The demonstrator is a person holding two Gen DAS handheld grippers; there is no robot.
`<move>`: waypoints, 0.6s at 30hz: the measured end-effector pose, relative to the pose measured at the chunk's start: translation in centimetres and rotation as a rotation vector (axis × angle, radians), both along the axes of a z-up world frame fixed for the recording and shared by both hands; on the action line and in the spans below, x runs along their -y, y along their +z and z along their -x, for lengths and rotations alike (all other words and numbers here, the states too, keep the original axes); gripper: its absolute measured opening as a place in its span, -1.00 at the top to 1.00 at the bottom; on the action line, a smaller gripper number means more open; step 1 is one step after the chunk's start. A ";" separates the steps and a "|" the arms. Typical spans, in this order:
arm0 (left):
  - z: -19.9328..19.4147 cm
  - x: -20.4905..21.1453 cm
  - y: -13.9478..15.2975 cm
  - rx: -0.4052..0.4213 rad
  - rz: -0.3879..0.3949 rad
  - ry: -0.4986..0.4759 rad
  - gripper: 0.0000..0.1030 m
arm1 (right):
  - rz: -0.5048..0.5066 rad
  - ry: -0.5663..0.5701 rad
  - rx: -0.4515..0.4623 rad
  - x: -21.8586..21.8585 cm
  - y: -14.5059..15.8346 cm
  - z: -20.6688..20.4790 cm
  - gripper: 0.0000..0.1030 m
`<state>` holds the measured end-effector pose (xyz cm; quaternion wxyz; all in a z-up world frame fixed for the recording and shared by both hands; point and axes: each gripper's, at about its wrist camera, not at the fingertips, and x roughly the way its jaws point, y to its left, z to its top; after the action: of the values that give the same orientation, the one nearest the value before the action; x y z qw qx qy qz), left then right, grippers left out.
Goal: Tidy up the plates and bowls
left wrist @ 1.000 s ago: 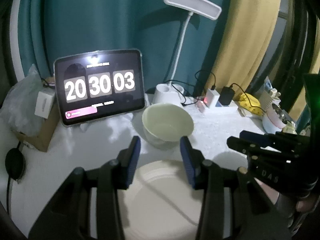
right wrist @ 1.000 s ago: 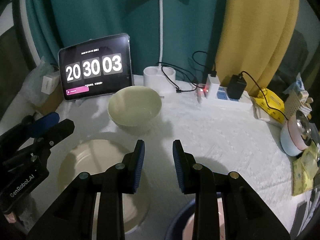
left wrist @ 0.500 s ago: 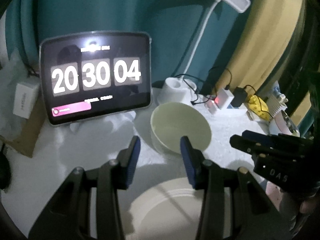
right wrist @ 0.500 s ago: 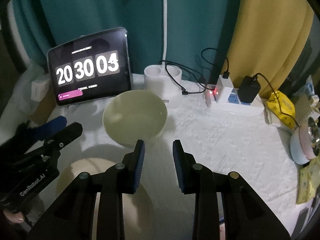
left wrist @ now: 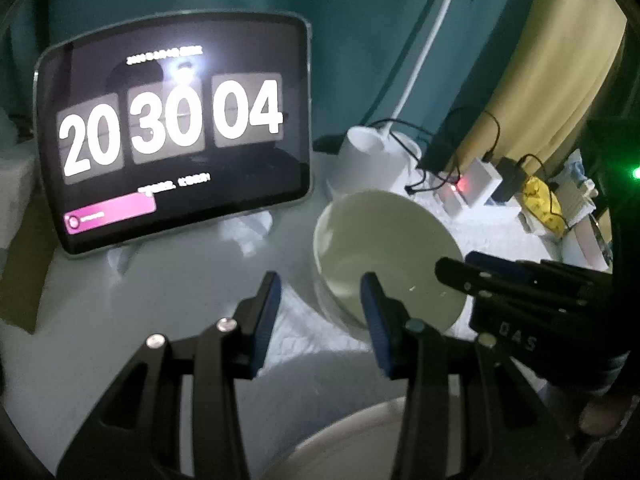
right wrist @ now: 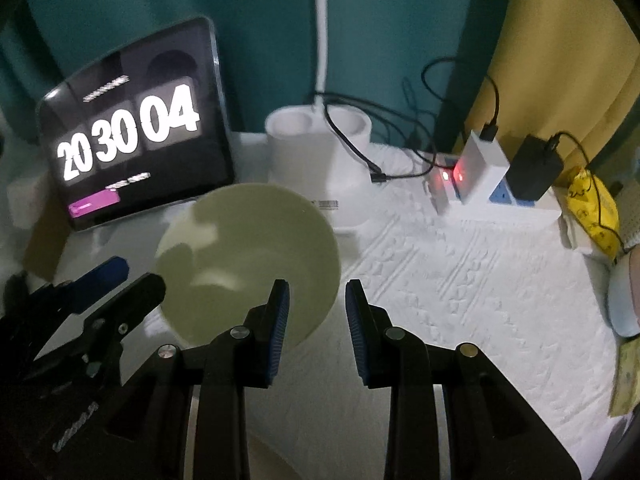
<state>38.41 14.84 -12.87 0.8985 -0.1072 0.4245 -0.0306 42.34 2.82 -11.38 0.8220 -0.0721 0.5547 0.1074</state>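
Both tools are held with jaws parted and nothing gripped: the left gripper (left wrist: 320, 292) and the right gripper (right wrist: 318, 300) are poised at the near rim of the pale green bowl (right wrist: 248, 256), which stands mid-table, toward the back edge. The plate (left wrist: 360, 440) lies at the near edge. Nothing appears stacked yet. "20 30 04" is read on the tablet (left wrist: 176, 136); "DAS" is marked on the right tool
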 end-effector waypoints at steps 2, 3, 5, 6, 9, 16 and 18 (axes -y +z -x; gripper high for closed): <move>-0.5 0.2 -0.2 -0.014 -0.011 -0.001 0.17 | 0.001 -0.005 -0.010 0.2 -0.6 -0.4 0.40; -0.7 0.3 -0.3 -0.020 -0.017 -0.003 0.17 | 0.001 -0.004 -0.016 0.3 -0.9 -0.5 0.40; -1.0 0.4 -0.4 -0.028 -0.020 -0.005 0.17 | -0.001 -0.011 -0.033 0.5 -1.7 -0.8 0.40; -1.2 0.6 -0.5 -0.035 -0.027 -0.005 0.17 | -0.014 -0.015 -0.044 0.6 -2.1 -1.0 0.40; -1.7 0.8 -0.9 -0.052 -0.043 -0.001 0.17 | -0.028 -0.023 -0.051 0.7 -2.5 -1.3 0.40; -2.3 1.1 -1.6 -0.064 -0.064 -0.009 0.18 | -0.066 -0.034 -0.084 0.6 -3.8 -1.5 0.40; -2.5 1.2 -1.7 -0.063 -0.059 -0.016 0.19 | -0.078 -0.029 -0.087 0.5 -3.9 -1.5 0.48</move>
<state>40.87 13.68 -14.58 0.8872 -0.0783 0.4542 -0.0221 43.80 2.33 -15.25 0.8008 -0.0273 0.5862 0.1201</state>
